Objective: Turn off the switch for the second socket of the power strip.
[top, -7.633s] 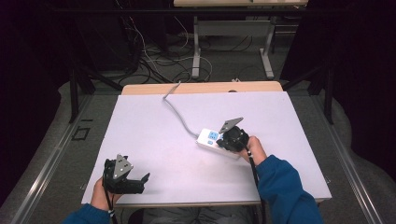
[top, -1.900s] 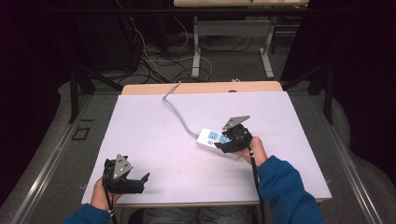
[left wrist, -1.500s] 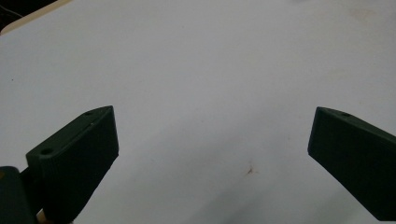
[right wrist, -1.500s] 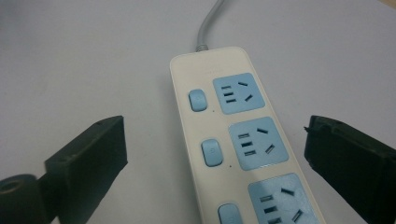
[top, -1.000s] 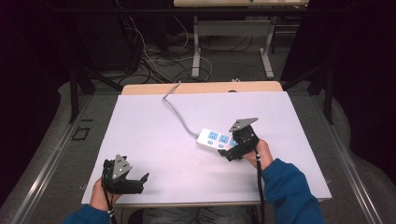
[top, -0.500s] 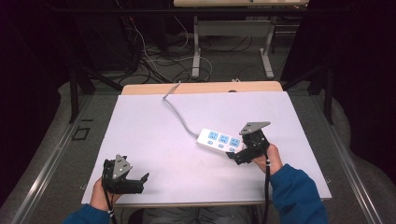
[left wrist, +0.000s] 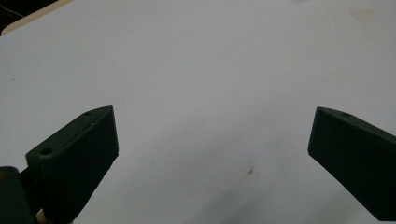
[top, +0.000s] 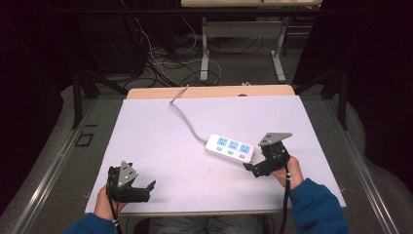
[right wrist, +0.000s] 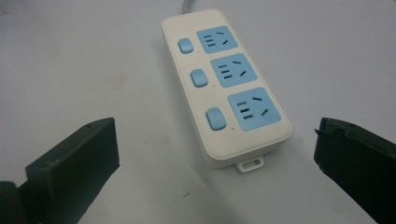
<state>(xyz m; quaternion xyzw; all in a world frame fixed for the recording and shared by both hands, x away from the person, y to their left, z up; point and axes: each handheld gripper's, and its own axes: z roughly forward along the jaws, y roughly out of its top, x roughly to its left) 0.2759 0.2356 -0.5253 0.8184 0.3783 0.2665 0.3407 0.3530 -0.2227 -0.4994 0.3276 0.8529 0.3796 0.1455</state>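
Note:
A white power strip (top: 229,147) with three blue sockets and three blue switches lies flat right of the table's middle; its grey cable (top: 187,120) runs to the far edge. In the right gripper view the power strip (right wrist: 226,84) lies just ahead of the jaws, its near end between them but farther out. My right gripper (top: 253,169) is open, just right of the strip's end, holding nothing. My left gripper (top: 144,190) rests open at the near left corner, with bare table (left wrist: 210,93) between its jaws.
The white tabletop (top: 160,146) spreads wide to the left of the strip. A wooden strip (top: 209,91) borders the far edge. Beyond it stand table legs (top: 204,53) and loose cables (top: 160,58) on the floor.
My right gripper has drawn back rightward and toward the near edge, off the power strip, which now lies uncovered. The left gripper has stayed still.

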